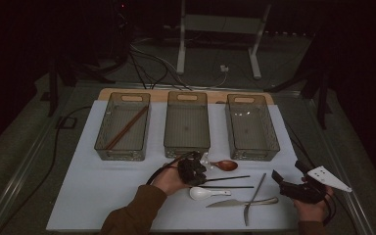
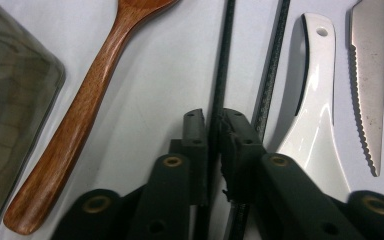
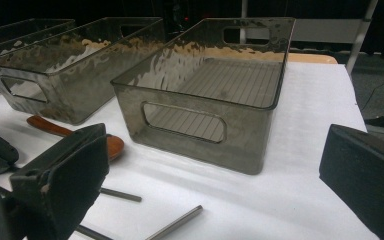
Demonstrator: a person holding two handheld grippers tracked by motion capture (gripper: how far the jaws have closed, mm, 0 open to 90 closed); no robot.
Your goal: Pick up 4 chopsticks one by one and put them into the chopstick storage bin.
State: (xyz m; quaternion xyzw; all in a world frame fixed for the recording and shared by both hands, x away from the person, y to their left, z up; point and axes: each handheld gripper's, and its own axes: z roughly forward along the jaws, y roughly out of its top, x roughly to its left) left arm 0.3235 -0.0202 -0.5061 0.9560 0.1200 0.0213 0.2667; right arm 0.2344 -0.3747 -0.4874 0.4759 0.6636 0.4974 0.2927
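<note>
A: Left gripper (image 2: pixel 215 125) sat low on the white mat (image 1: pixel 103 196), jaws clamped on one black chopstick (image 2: pixel 223 60) near its end; likely a pinch there so the stick could be lifted clear of its twin (image 2: pixel 275 55), just beside it.

B: Right gripper (image 1: pixel 288 182)?

A: Held off to the side above the mat, jaws wide apart, nothing between them. Probably waiting.

B: The bins?

A: Three smoky clear bins in a row. Left bin (image 1: pixel 101 142) held a brown pair of chopsticks (image 1: pixel 126 128), laid diagonally. Middle bin (image 1: pixel 169 142) and right bin (image 1: pixel 272 137) looked empty.

B: Loose cutlery?

A: Wooden spoon (image 2: pixel 80 110), white ceramic spoon (image 2: pixel 312 110), serrated knife (image 2: pixel 367 75), all flat on the mat.
</note>
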